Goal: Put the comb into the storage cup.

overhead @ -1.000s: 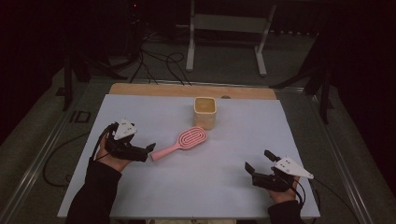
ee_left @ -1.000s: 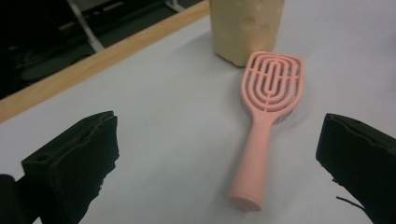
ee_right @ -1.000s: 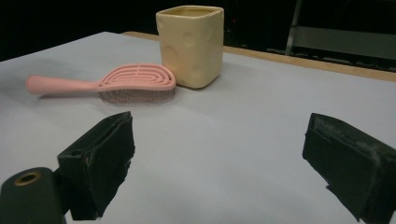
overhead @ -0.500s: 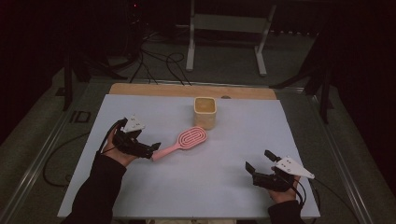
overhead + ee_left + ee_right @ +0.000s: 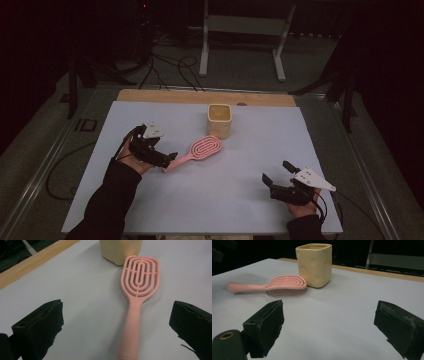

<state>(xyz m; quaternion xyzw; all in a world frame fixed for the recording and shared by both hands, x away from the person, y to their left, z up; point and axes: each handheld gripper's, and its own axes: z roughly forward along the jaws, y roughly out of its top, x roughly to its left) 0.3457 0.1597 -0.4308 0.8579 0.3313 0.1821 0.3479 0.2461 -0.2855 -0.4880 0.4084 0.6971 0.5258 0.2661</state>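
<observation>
Black sleeves on both forearms. Each hand-held gripper, left (image 5: 165, 159) and right (image 5: 276, 174): black body, black padded jaws, grey three-cornered top plate, trailing black cable.

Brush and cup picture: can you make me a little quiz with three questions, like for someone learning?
1. True or false: the left hand-held gripper has its jaws open on either side of the brush handle.
2. What colour is the cup? A pink, B yellow, C blue.
3. Fill in: the right hand-held gripper holds ____.

Key: 1 true; 2 B; 3 nothing, its jaws are open over the bare table.
</observation>
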